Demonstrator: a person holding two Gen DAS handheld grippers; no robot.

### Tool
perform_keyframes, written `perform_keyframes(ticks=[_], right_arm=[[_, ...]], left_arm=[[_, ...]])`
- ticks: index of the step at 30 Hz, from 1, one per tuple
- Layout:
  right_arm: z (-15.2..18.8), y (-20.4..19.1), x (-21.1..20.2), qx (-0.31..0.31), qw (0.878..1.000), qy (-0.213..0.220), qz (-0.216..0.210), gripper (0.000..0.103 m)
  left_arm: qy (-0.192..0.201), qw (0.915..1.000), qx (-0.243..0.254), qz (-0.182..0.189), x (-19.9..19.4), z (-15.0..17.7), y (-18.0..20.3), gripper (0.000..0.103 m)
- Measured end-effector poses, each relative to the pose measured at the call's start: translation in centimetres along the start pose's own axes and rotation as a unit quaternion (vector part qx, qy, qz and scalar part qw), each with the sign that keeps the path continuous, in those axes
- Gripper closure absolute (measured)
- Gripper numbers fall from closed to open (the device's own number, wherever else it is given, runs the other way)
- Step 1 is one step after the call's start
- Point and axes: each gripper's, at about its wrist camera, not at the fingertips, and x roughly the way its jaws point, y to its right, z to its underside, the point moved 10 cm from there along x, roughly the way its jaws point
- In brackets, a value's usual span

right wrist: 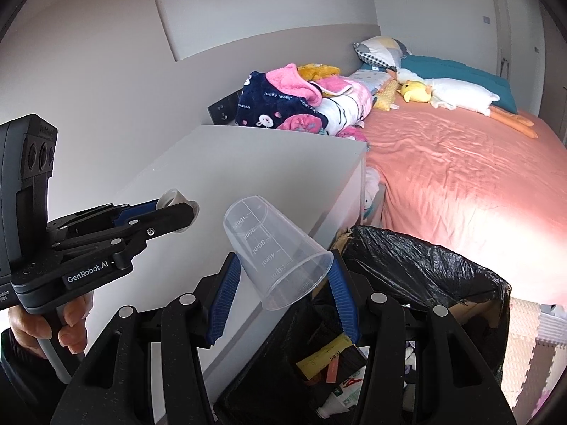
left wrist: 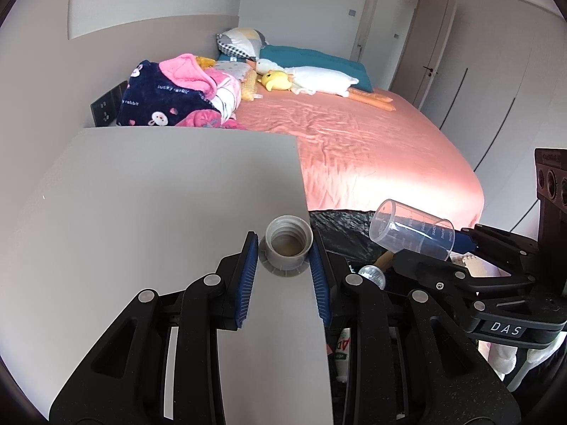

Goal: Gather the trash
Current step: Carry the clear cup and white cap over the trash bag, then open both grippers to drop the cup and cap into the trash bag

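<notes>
- The grey bottle cap [left wrist: 288, 244] is pinched between the blue pads of the left gripper [left wrist: 285, 248], its open mouth turned toward the camera; it is held above the white cabinet top [left wrist: 159, 194], close to the edge nearest the bin
- The clear measuring cup [right wrist: 280, 258] is clamped at its rim between the pads of the right gripper [right wrist: 283, 276], tilted with its base up and away; it is held just beside the cabinet's corner, over the near rim of the black-lined trash bin [right wrist: 443, 258]
- Inside the bin, just beside the cabinet's side wall, a white bottle [right wrist: 340, 398] and yellow packaging [right wrist: 326, 354] can be seen
- A hand [right wrist: 46, 329] is seen on the left gripper's handle, low beside the cabinet
- Beyond the cabinet, the pink-sheeted bed [left wrist: 372, 141] is seen, with folded blankets [left wrist: 177, 95] touching the cabinet's far edge
</notes>
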Motion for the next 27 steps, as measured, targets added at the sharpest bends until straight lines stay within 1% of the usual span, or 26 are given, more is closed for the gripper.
perform_keyframes(ticks=[10, 16, 21, 23, 25, 26, 27], right_arm=[[1.2, 4.5, -3.6, 0.032, 0.999, 0.018, 0.032, 0.051], [1.6, 7.4, -5.2, 0.053, 0.997, 0.026, 0.054, 0.051], [2.0, 9.3, -6.3, 0.066, 0.995, 0.029, 0.067, 0.051], [2.2, 9.9, -6.6, 0.070, 0.995, 0.031, 0.070, 0.050], [2.4, 10.3, -6.9, 0.076, 0.994, 0.030, 0.072, 0.049], [2.6, 10.7, -7.1, 0.079, 0.993, 0.032, 0.077, 0.047], [2.6, 11.1, -7.4, 0.084, 0.992, 0.037, 0.087, 0.035]], left_arm=[[-0.008, 0.9989, 0.031, 0.033, 0.9, 0.2, 5.1, 0.074], [-0.020, 0.9965, 0.056, 0.059, 1.8, 0.7, 8.7, 0.074], [-0.031, 0.9942, 0.069, 0.077, 2.4, 1.2, 10.7, 0.074], [-0.037, 0.9930, 0.068, 0.089, 2.6, 1.5, 11.3, 0.074], [-0.047, 0.9908, 0.068, 0.107, 2.9, 1.7, 11.7, 0.071], [-0.052, 0.9902, 0.066, 0.112, 3.1, 1.9, 11.8, 0.063], [-0.055, 0.9910, 0.062, 0.106, 3.2, 1.9, 11.6, 0.024]])
